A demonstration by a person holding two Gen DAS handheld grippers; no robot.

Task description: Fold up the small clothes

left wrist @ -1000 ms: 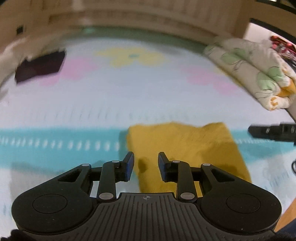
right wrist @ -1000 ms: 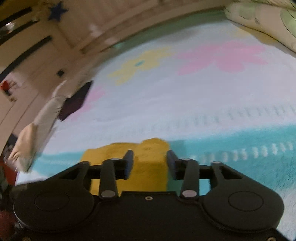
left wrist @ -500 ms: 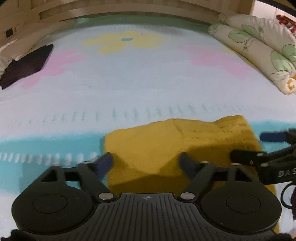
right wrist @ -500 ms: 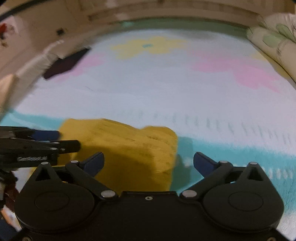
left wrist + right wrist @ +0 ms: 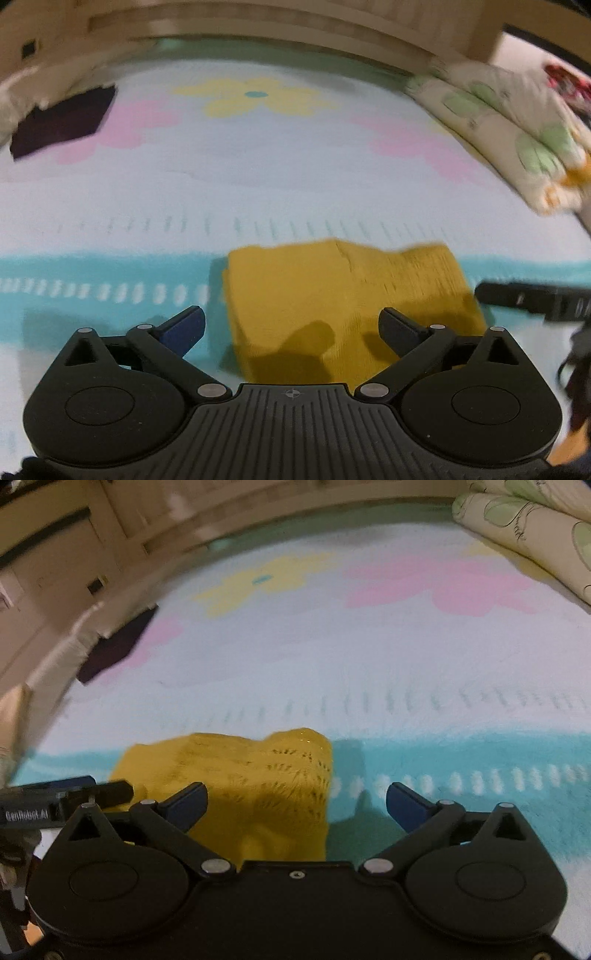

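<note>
**Flowered bedspread, yellow garment folded between two open grippers**

Pastel bedspread (image 5: 258,177) fills both views, with a rolled quilt (image 5: 517,133) and dark cloth (image 5: 59,122) far beyond the yellow garment (image 5: 332,295). It lies crosswise just ahead of both tools. Left gripper (image 5: 291,326) and right gripper (image 5: 297,805) gape wide, holding nothing, about equally near.

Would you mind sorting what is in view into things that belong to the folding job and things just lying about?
Job: yellow garment, left gripper, right gripper, both open.

Lying about: dark cloth, floral quilt, flowered bedsheet.
</note>
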